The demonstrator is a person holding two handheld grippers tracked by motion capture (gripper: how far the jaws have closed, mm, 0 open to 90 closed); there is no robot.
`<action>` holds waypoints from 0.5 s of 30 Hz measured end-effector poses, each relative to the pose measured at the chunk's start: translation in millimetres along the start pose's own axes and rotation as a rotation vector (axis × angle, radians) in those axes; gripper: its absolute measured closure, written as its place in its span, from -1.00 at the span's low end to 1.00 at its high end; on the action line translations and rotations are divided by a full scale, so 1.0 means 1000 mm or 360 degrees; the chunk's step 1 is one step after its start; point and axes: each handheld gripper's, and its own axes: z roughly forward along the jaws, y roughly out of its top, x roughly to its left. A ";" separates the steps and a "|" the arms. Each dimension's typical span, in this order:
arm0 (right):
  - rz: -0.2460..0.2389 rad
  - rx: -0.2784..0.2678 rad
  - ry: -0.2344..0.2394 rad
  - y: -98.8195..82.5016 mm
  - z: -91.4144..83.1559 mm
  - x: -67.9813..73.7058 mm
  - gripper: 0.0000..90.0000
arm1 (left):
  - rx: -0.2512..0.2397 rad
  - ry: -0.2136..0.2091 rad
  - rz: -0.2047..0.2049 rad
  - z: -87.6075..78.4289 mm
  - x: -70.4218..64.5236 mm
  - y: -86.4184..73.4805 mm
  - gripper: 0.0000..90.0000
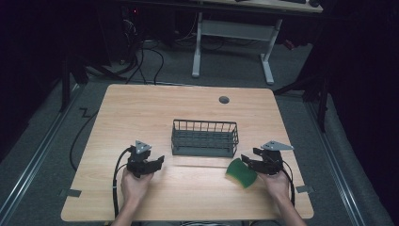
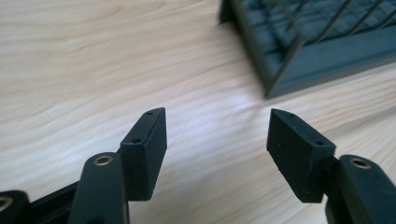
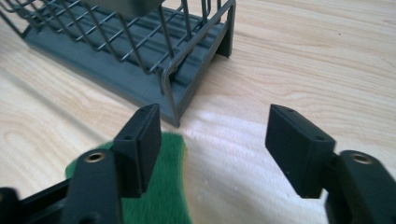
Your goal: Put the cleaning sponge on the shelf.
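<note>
A dark grey wire basket (image 1: 205,138) stands in the middle of the wooden table. A green sponge (image 1: 241,173) lies flat just off its near right corner. My right gripper (image 1: 250,161) hovers at the sponge's right edge with its jaws wide apart and nothing between them; in the right gripper view the sponge (image 3: 168,186) lies under the left jaw and the basket (image 3: 140,56) stands ahead. My left gripper (image 1: 157,162) is open over bare wood to the left of the basket (image 2: 322,46), gripping nothing.
The wooden table (image 1: 141,108) has a round cable hole (image 1: 224,100) near its far edge. Cables trail from both grippers toward the near edge. A white-legged desk (image 1: 233,42) stands on the floor beyond the table.
</note>
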 end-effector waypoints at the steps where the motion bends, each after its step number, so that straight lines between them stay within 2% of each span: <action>1: -0.0005 -0.0005 0.0003 -0.002 -0.002 0.000 -0.25 | 0.0004 0.0009 -0.0014 -0.001 0.004 -0.004 -0.15; 7: -0.0060 -0.0015 0.0050 -0.012 -0.017 0.005 -0.44 | 0.0001 0.0080 -0.0086 -0.008 0.021 -0.020 -0.17; 11: -0.0097 0.0005 0.0097 -0.018 -0.023 0.010 -0.52 | 0.0004 0.0138 -0.0078 -0.009 0.027 -0.027 -0.19; 15: -0.0143 0.0041 0.0112 -0.025 -0.026 0.019 -0.55 | -0.0025 0.0186 -0.0032 -0.010 0.027 -0.032 -0.20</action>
